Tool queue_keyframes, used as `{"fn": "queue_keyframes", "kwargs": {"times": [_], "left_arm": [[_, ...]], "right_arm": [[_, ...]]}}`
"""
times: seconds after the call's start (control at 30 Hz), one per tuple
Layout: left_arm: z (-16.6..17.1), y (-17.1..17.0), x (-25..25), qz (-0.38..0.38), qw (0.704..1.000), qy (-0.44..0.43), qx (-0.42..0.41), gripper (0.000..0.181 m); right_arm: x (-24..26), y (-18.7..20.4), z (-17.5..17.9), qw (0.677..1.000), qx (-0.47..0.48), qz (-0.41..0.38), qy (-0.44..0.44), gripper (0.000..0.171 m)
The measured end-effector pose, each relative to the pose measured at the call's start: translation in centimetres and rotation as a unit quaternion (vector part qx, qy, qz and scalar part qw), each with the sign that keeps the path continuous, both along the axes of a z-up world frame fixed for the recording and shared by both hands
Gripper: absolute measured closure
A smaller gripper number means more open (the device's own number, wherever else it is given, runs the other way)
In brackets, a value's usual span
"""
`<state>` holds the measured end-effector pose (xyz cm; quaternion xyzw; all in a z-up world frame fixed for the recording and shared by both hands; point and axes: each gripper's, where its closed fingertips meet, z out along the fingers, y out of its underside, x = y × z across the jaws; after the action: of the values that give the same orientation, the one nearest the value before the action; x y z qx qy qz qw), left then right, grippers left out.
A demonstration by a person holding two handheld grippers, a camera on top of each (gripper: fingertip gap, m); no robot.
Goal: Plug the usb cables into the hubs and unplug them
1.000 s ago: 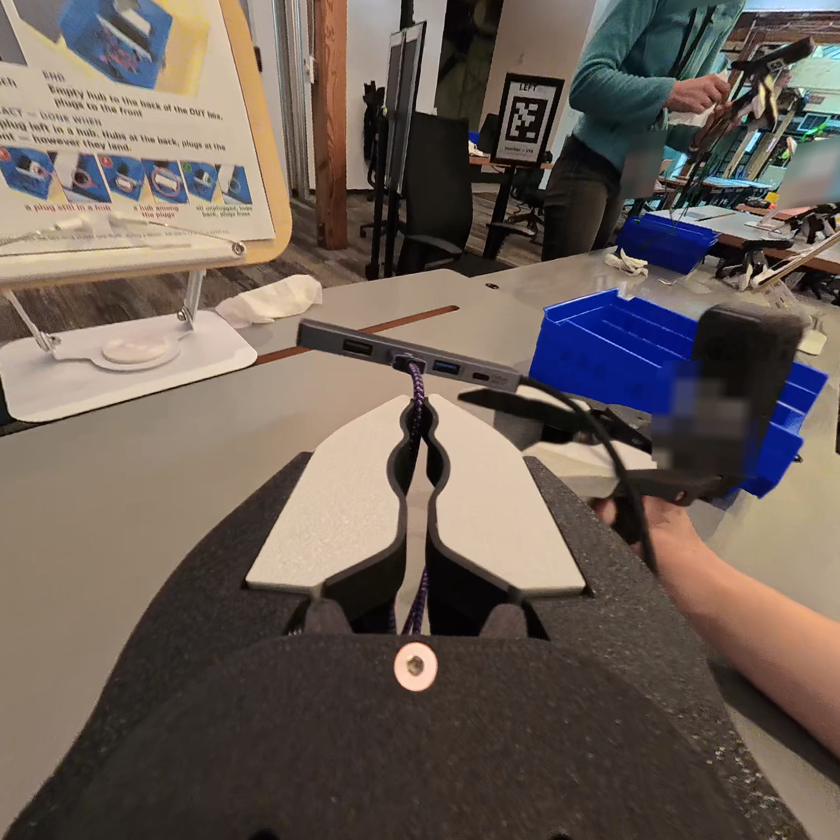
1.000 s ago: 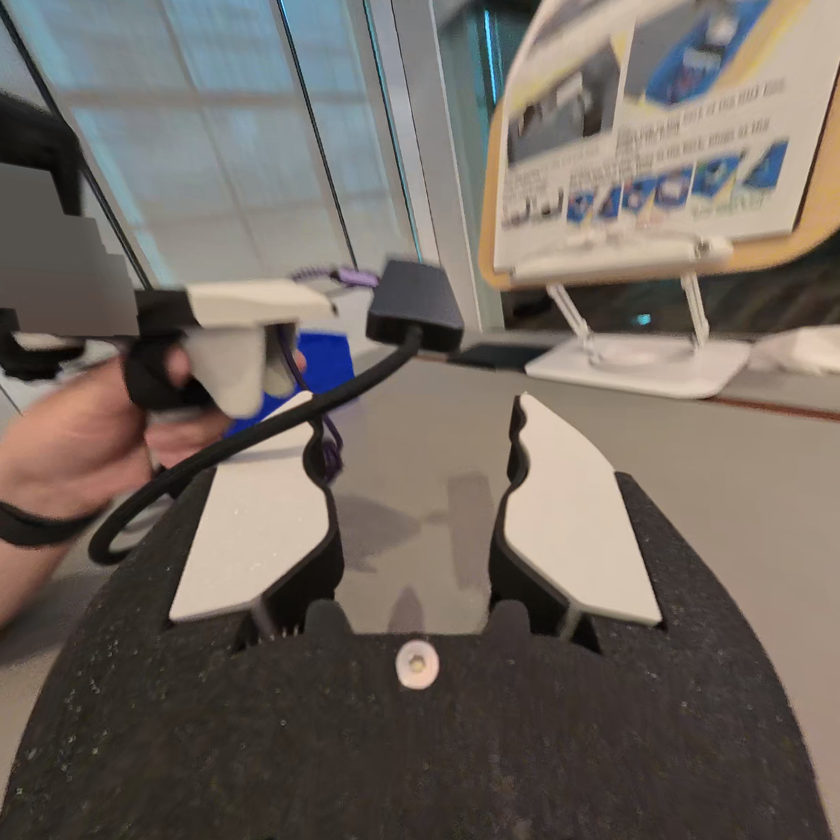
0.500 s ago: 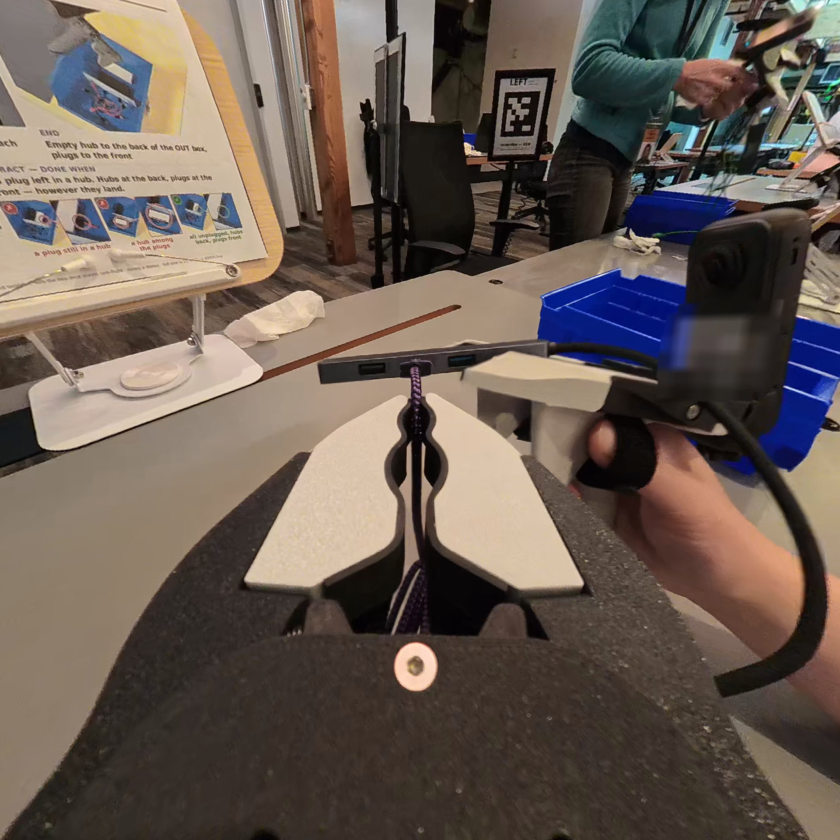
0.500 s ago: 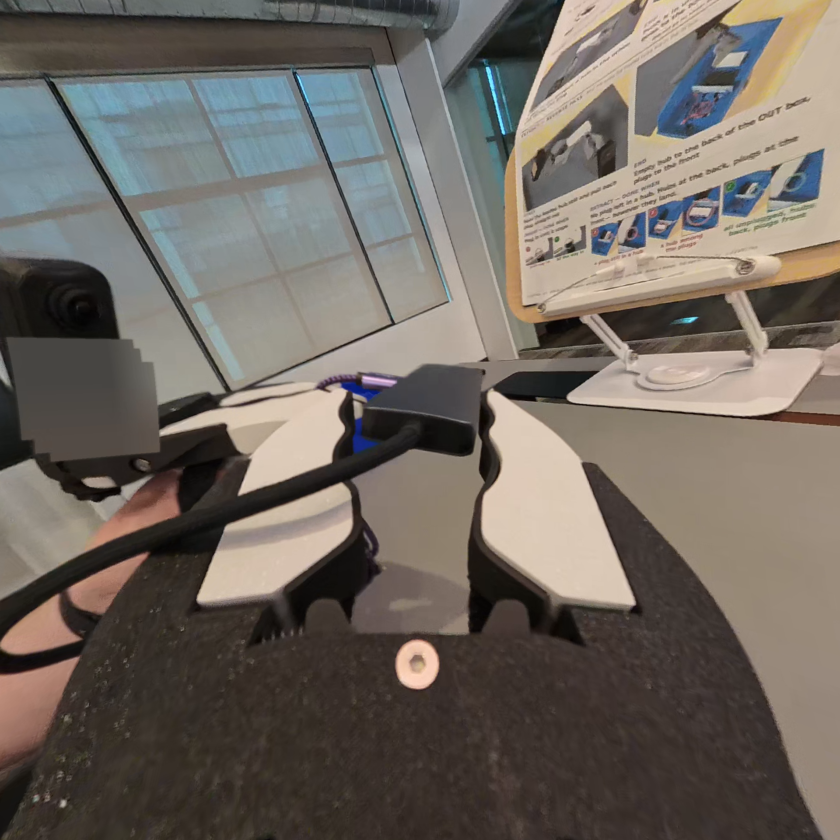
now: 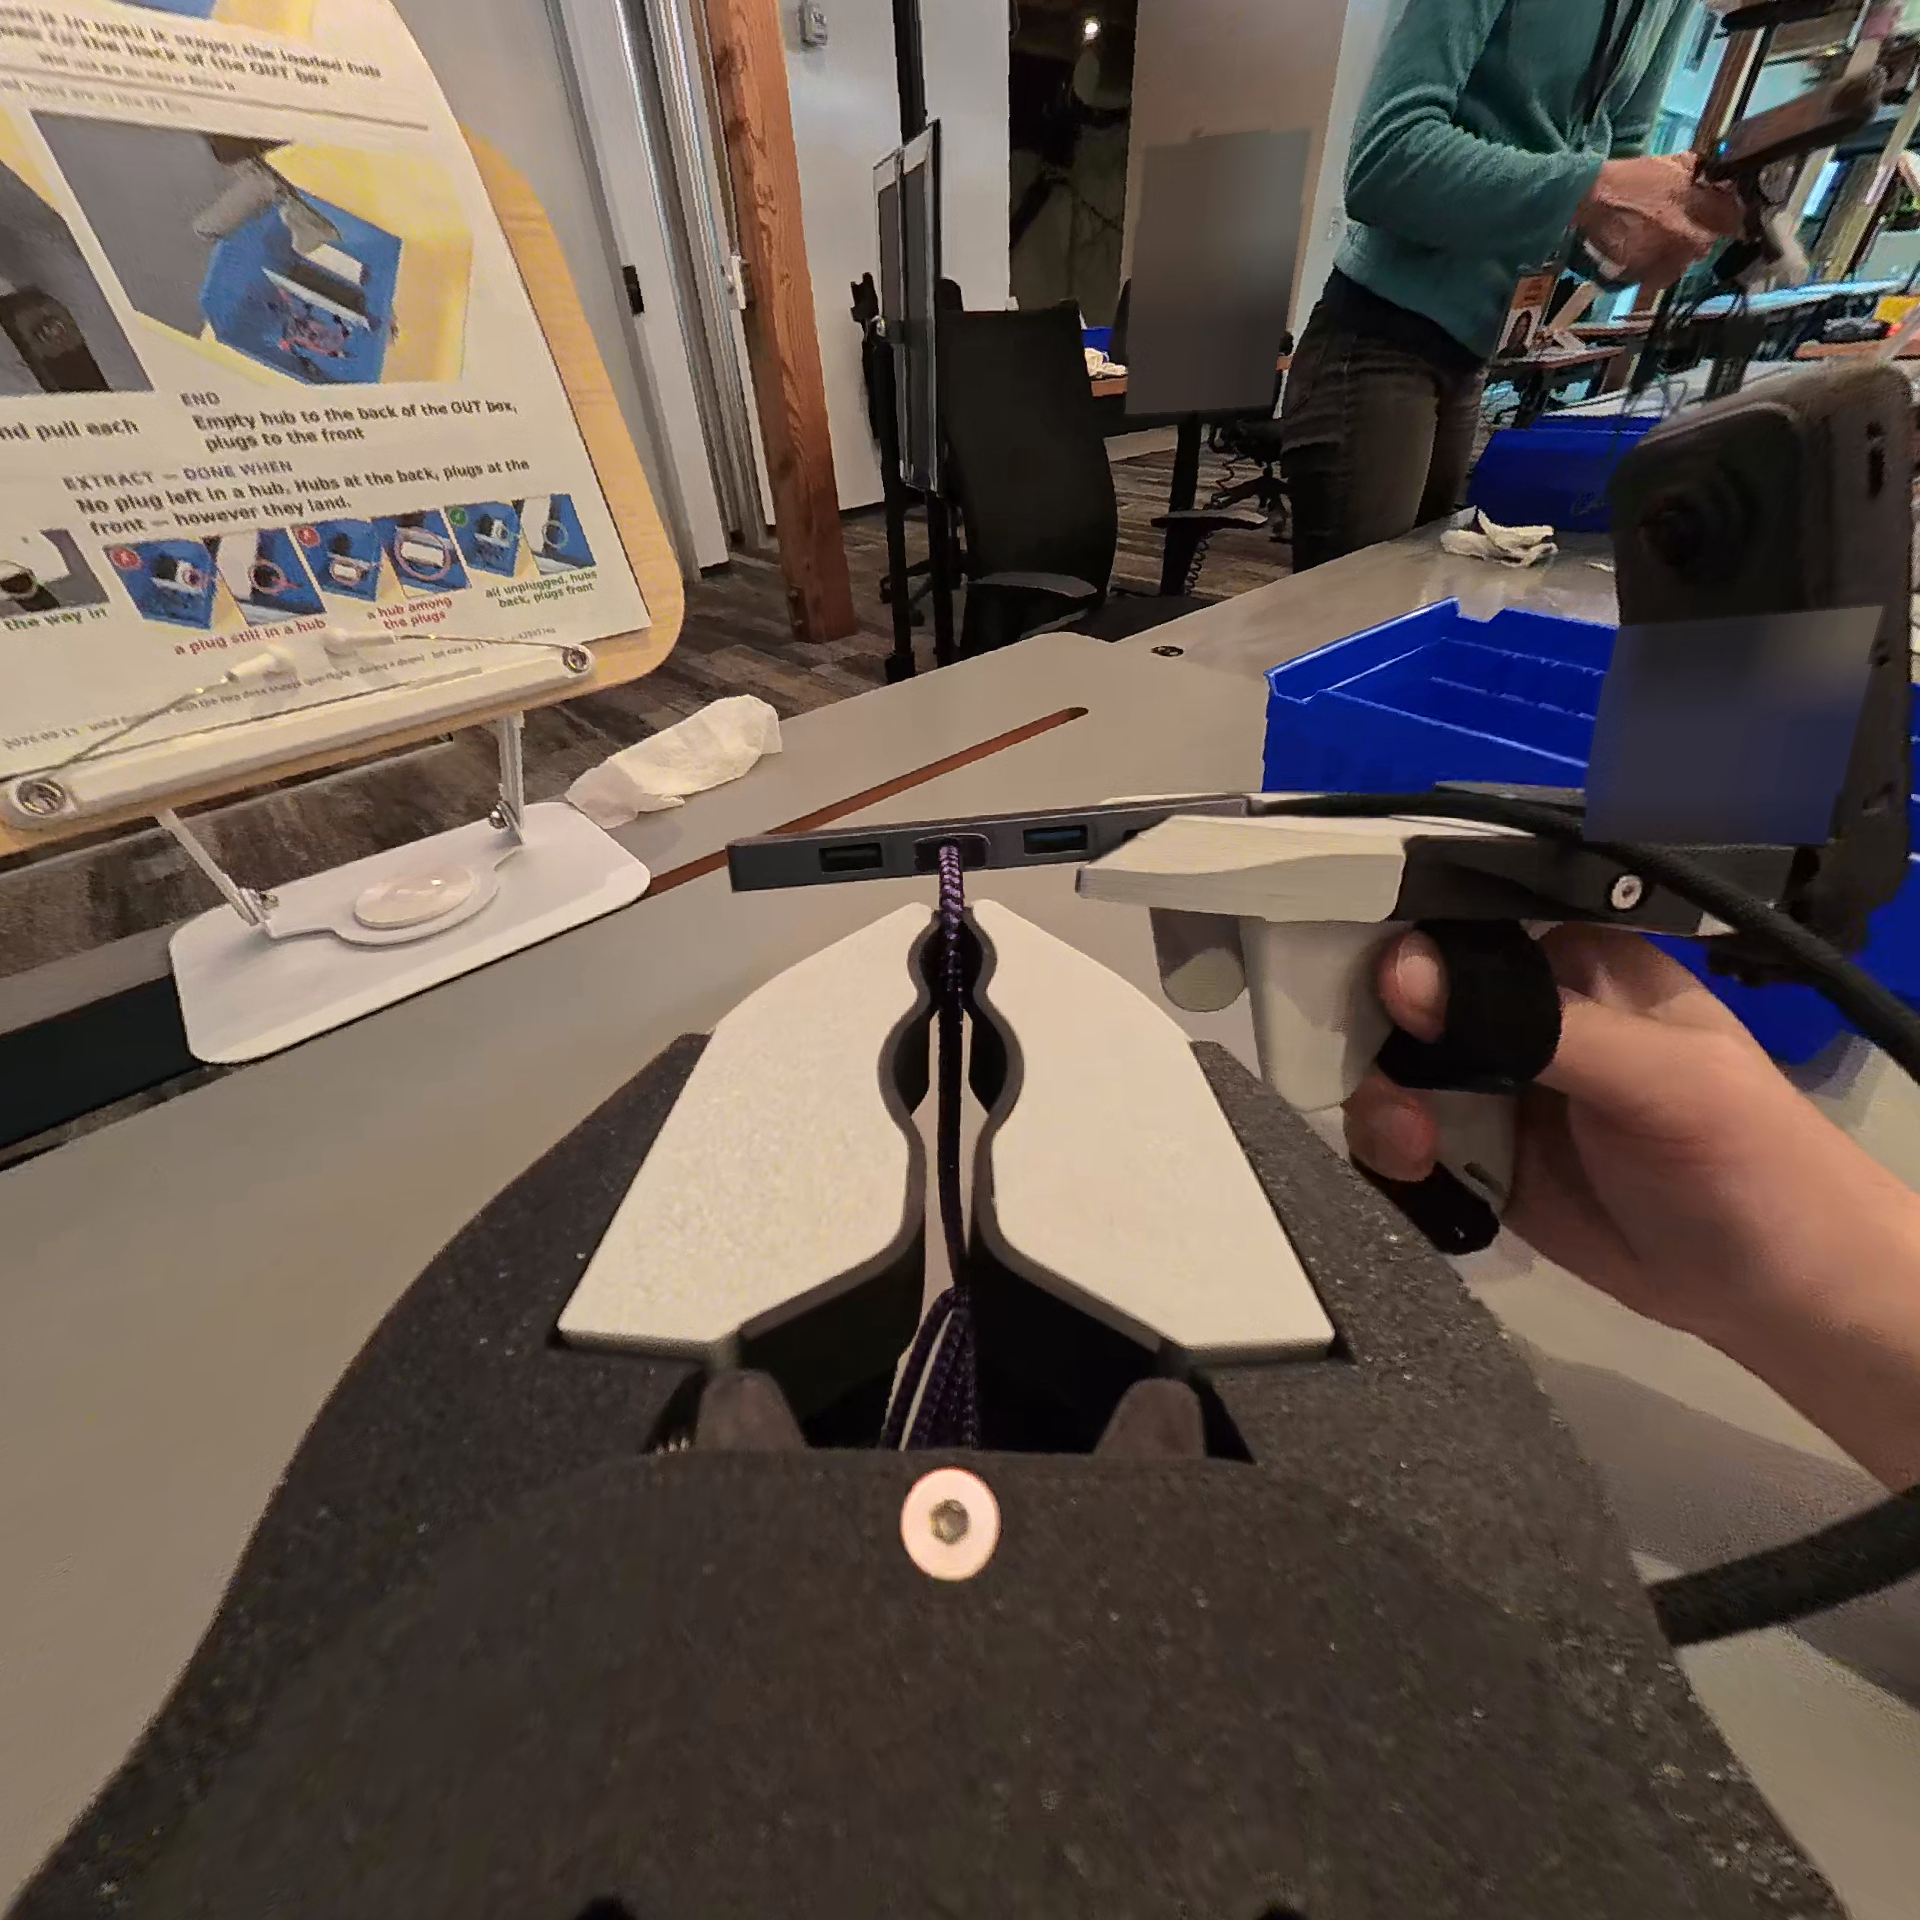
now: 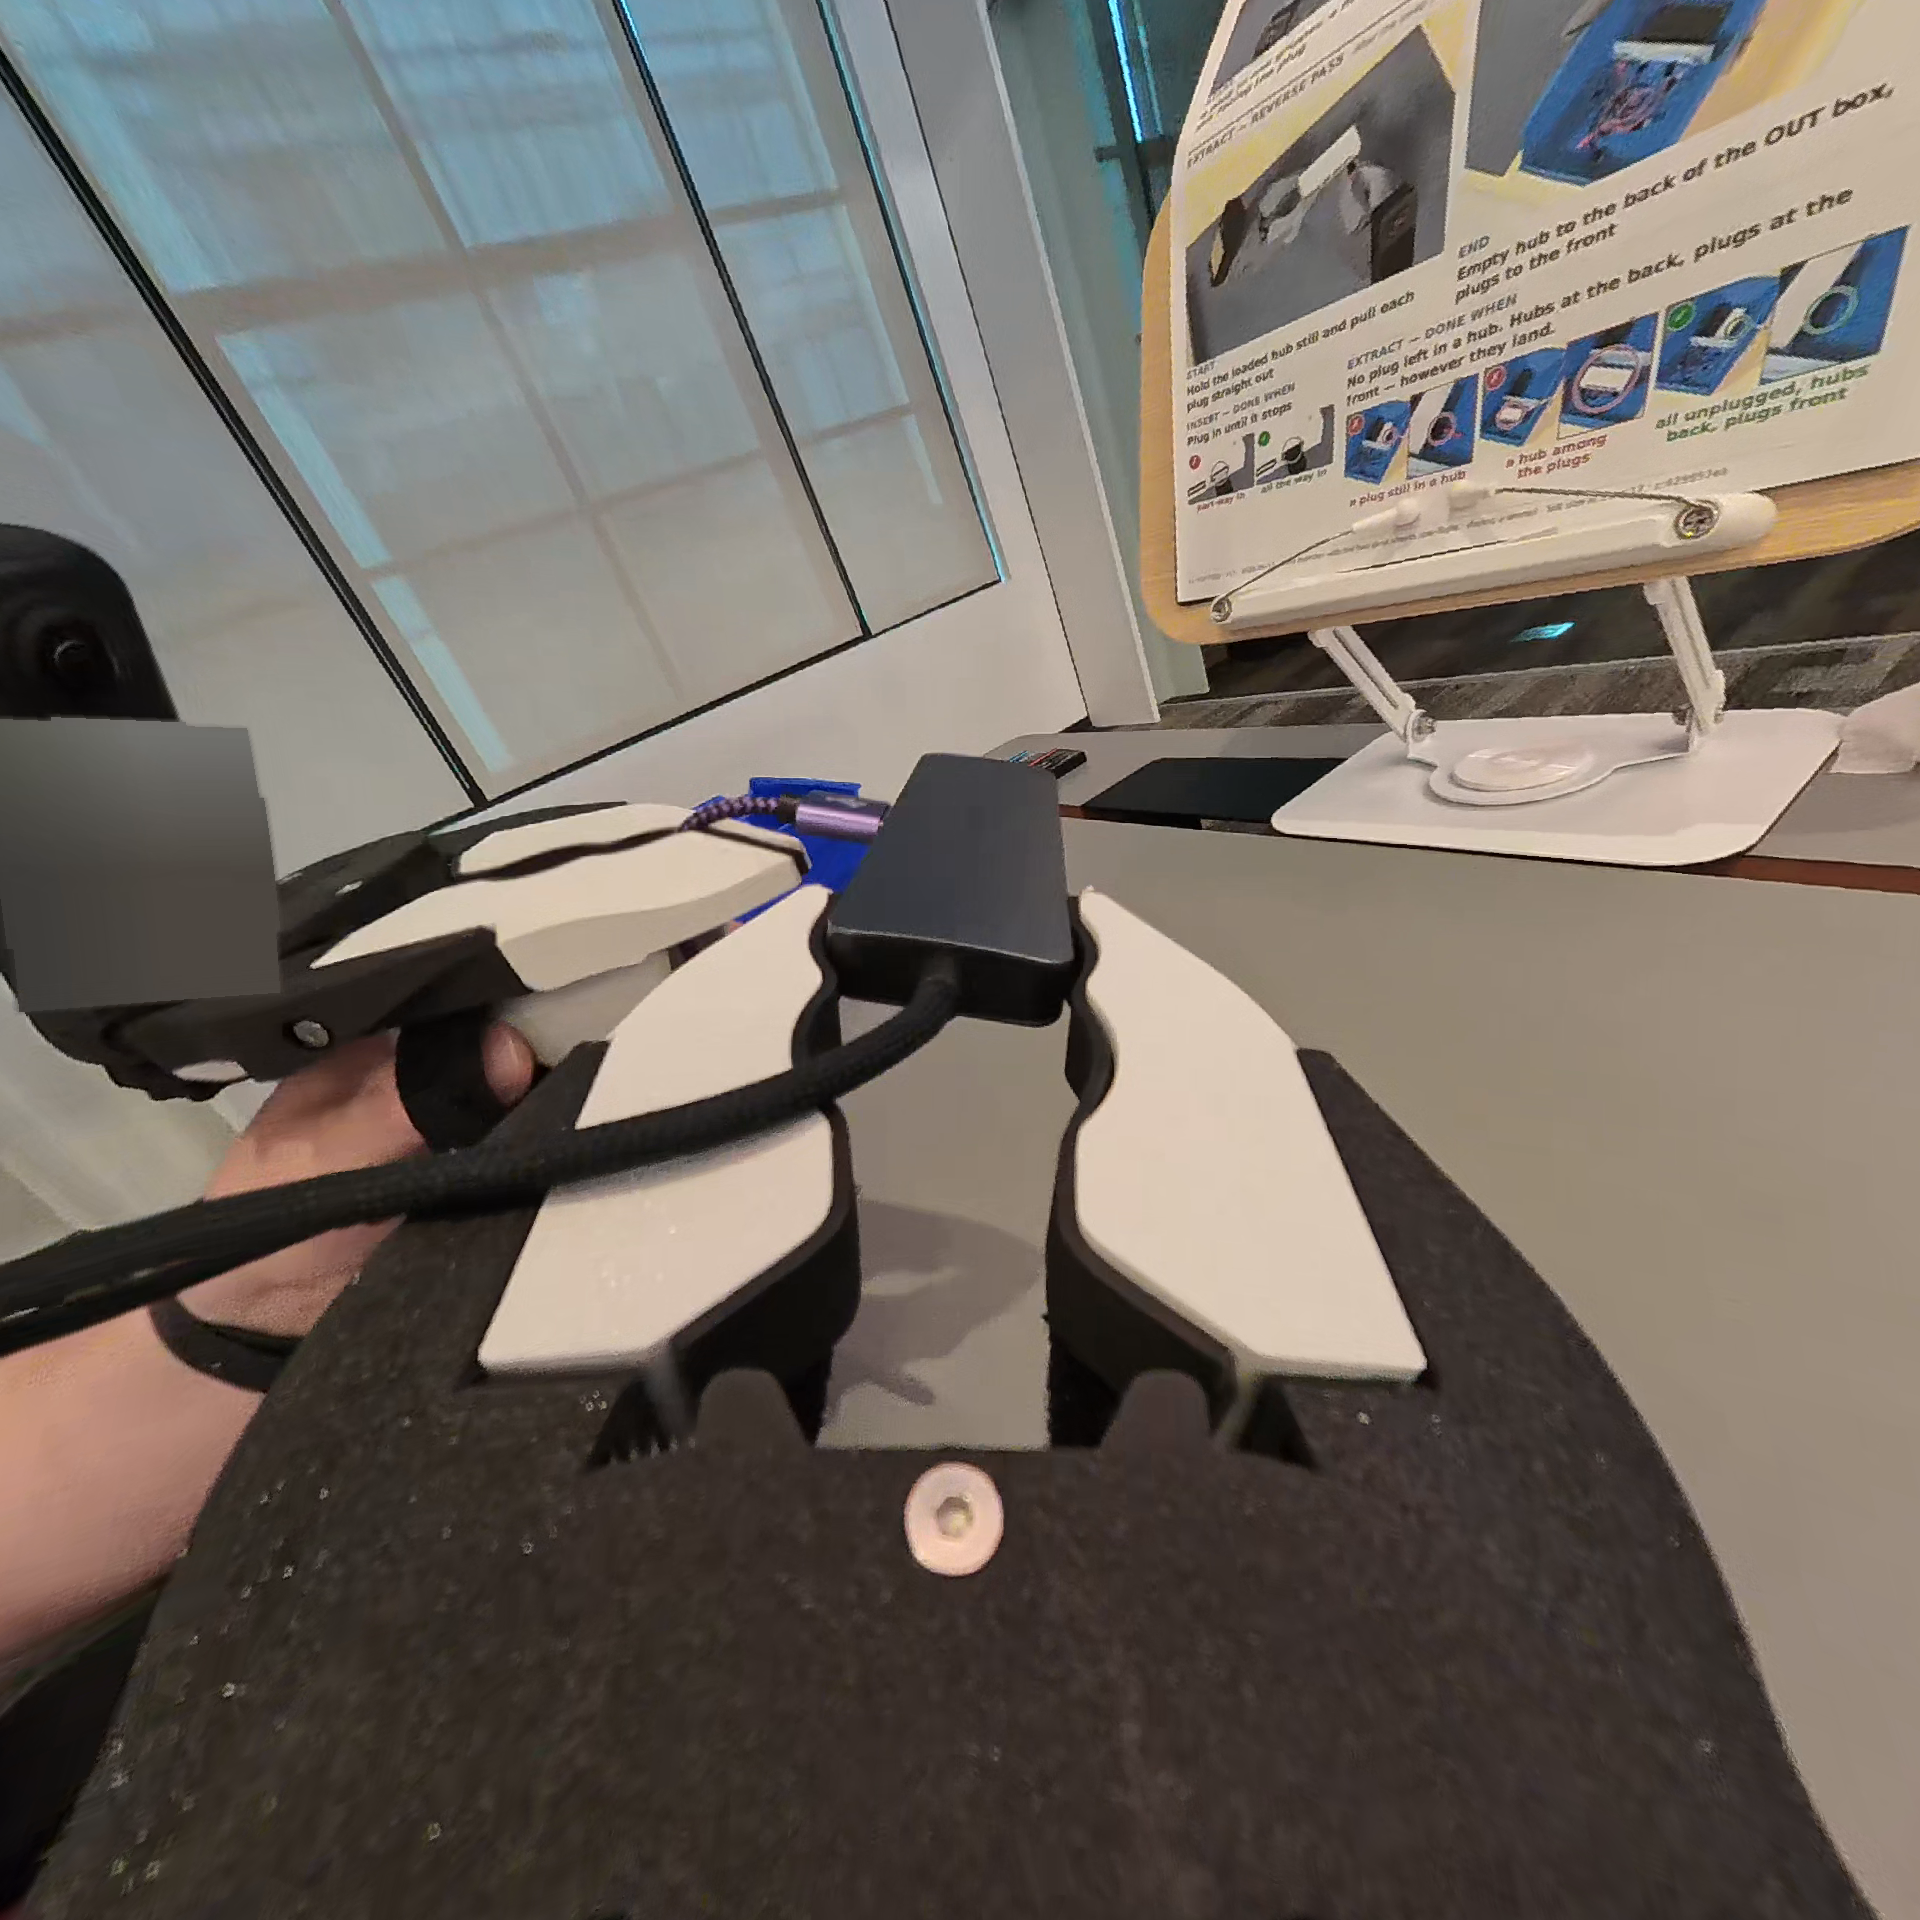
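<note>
I am counting one hub (image 5: 935, 857) just ahead of my left claw (image 5: 951, 920), one purple cable (image 5: 950, 1049) between its fingers, two blue bins (image 5: 1423, 707) to its right, one stand (image 5: 405, 925) and one tissue (image 5: 681, 753) to its left.

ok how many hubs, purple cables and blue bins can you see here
hub: 1, clamped in the right gripper
purple cable: 1, plugged into it, pinched by the left gripper
blue bins: 2, the second further back
total: 4
</note>
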<state>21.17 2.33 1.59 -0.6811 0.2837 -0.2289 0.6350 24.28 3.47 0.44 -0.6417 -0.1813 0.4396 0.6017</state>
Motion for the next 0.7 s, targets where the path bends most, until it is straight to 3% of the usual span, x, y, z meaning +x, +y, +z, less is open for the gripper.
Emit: {"fn": "queue_keyframes", "kwargs": {"times": [0.33, 0.7], "left_arm": [[-0.1, -0.6, 0.6, 0.022, 0.994, 0.072, 0.084, 0.181], [-0.6, -0.9, 0.9, 0.014, 0.996, 0.054, 0.066, 0.178]], "right_arm": [[0.6, -0.1, 0.9, 0.995, -0.028, 0.017, 0.09, 0.129], [1.2, -0.4, 1.0, 0.999, 0.016, -0.03, 0.034, 0.13]]}}
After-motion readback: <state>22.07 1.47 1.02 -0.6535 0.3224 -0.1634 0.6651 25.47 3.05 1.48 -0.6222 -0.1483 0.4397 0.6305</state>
